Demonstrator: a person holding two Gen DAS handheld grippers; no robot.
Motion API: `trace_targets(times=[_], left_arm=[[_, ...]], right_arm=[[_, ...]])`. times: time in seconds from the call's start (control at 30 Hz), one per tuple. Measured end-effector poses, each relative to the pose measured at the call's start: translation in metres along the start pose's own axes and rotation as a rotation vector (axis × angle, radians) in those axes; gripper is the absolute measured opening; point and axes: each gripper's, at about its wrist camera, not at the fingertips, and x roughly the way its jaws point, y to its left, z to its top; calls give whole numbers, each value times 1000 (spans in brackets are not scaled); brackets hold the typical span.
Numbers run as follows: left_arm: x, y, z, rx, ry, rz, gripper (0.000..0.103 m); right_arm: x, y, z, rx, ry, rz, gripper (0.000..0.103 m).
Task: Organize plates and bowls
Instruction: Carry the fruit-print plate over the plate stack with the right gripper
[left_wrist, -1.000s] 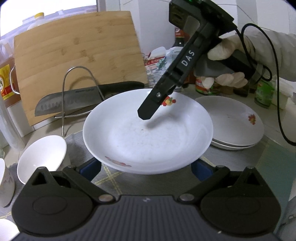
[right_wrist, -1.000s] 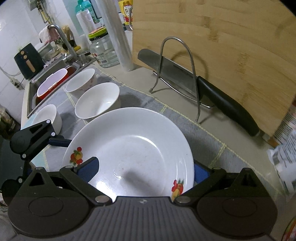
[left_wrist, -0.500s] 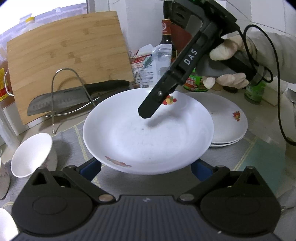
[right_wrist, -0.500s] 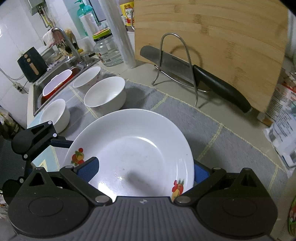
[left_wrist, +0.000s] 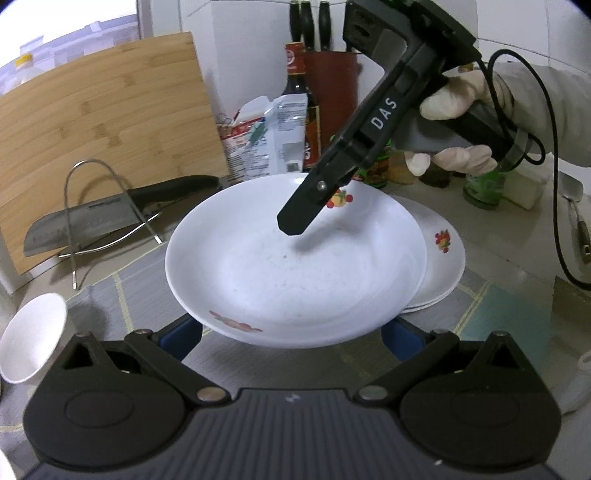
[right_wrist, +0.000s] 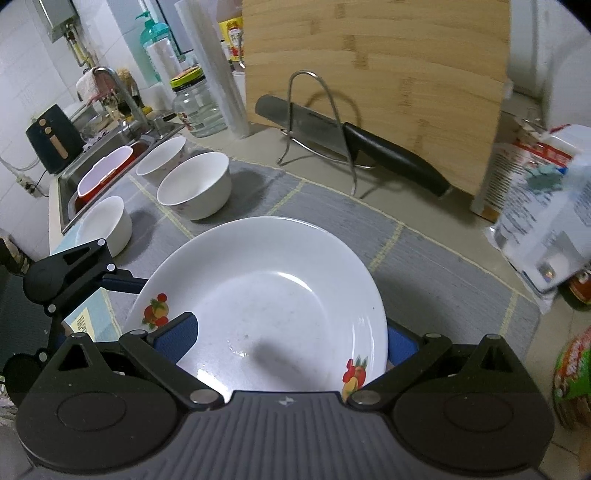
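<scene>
White letters "DAS" run along the black right tool (left_wrist: 295, 225); print on the packets is too blurred to read.

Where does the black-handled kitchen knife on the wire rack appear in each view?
Left wrist view: black-handled kitchen knife at middle left, left of the held white plate.
Right wrist view: knife at upper centre, beyond the plate.
Shared landmark: the bamboo cutting board behind it.

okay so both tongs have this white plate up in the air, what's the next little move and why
Probably carry the plate a little further right and lower it onto the stack of plates. The plate is off the mat, gripped by both tongs, and already overlaps the stack's near edge.
</scene>
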Motion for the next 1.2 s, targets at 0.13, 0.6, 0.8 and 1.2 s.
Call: trace_targets(times=[0.13, 0.6, 0.8, 1.2], left_arm=[[4, -8, 4, 17, -1, -16, 103], [20, -34, 20, 66, -7, -72, 103], [28, -43, 26, 87, -10, -93, 103], [42, -54, 28, 103, 5, -121, 103]], right_arm=[[-8, -8, -7, 16, -7, -15, 103], [-37, -28, -36, 69, -30, -62, 103], [-46, -37, -48, 92, -37, -82, 103], [-49, -50, -63, 120, -32, -107, 103]])
